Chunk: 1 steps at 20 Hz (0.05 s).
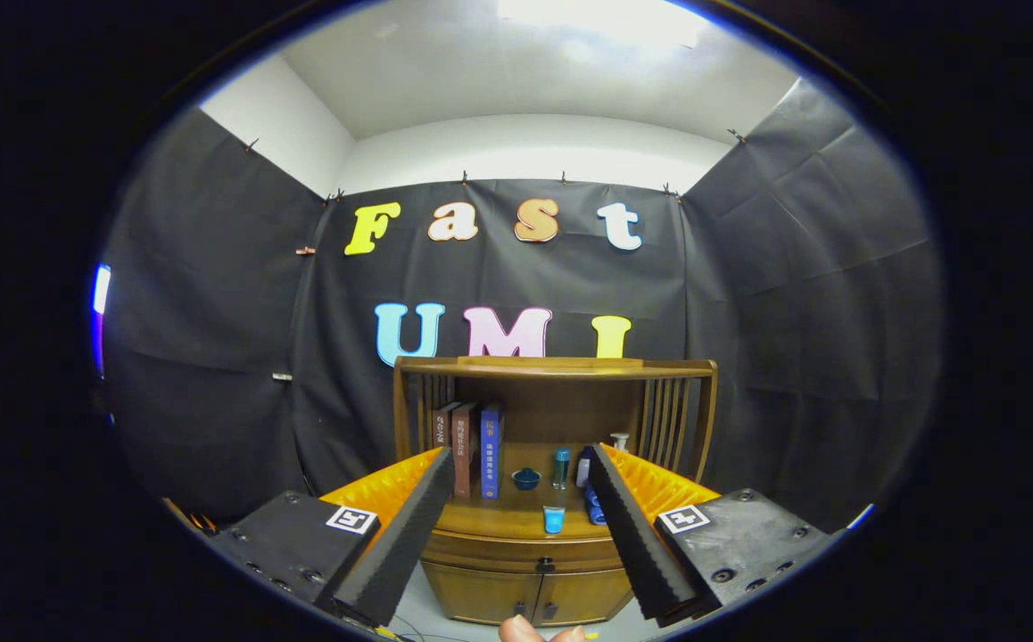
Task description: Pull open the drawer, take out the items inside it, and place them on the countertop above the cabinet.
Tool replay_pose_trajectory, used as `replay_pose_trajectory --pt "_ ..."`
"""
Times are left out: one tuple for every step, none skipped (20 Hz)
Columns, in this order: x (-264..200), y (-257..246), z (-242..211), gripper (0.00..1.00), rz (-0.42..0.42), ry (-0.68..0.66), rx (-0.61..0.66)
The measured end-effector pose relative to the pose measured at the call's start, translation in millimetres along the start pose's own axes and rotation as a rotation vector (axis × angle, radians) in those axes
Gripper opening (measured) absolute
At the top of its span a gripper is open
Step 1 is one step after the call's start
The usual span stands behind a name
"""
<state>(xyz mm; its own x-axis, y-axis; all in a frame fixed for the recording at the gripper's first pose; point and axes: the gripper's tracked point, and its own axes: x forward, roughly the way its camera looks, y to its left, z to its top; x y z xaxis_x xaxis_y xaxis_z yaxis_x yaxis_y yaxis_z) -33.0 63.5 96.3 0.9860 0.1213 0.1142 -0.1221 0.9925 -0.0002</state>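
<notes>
The gripper (516, 499) is spread wide and empty, well short of the brown wooden cabinet (530, 571), whose closed drawer (516, 551) runs lengthwise along the front edge beneath the desk (503, 517), dark pull (545, 565) facing the fingers.

Ahead of us stands the cabinet (525, 553), backed against the booth wall, framed between our spread fingers (400, 526). On its countertop (503, 517), books (474, 446) stand at the left, a bowl (526, 479) and a bottle (561, 467) behind a small cup (553, 518). Below the countertop sits the closed drawer (508, 551), with doors (499, 596) beneath.
</notes>
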Motion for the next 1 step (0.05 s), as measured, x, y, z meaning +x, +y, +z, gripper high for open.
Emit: replay_pose_trajectory --pt "-8.0 0.3 0.1 0.99 0.007 0.008 0.003"
